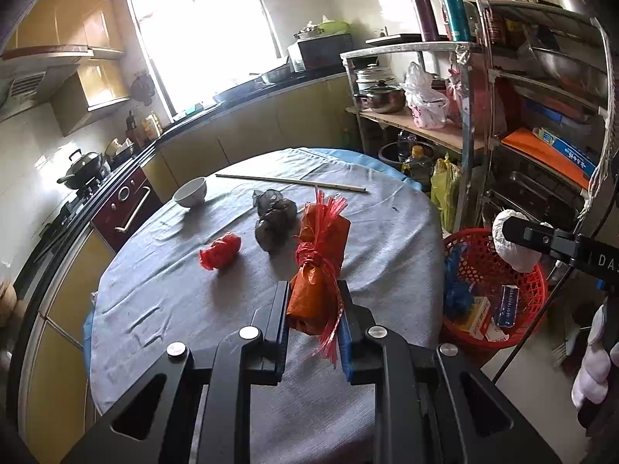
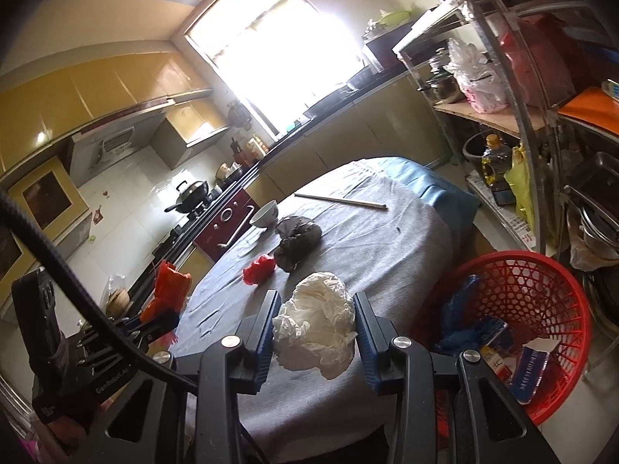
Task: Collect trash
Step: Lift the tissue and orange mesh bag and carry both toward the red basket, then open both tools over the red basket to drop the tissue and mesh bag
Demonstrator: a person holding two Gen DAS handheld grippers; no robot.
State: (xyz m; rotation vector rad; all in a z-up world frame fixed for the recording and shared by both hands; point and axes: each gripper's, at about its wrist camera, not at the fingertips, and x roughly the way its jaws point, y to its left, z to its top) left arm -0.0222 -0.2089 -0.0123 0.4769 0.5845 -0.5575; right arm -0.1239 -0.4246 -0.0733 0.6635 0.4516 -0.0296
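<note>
Left hand-held gripper (image 1: 314, 309): pinching an orange bag tied with red string (image 1: 318, 270), pressed between both fingers and held above the near part of the worktop (image 1: 162, 290). Right hand-held gripper (image 2: 316, 328): clamped on a crumpled white wad (image 2: 317, 324), held over the near right edge of the worktop, just left of the red basket (image 2: 541, 274).

Beyond the left hand-held gripper, lying on the grey cloth: a small red crumpled scrap (image 1: 220, 250) to the left, a dark grey tied bag (image 1: 274, 219) just beyond the orange bag. Farther still: white bowl (image 1: 190, 192) at far left, chopsticks (image 1: 290, 182) across the far side.

Red basket standing on the floor right of the worktop, holding blue plastic (image 2: 458, 309) and small cartons (image 2: 530, 367).
</note>
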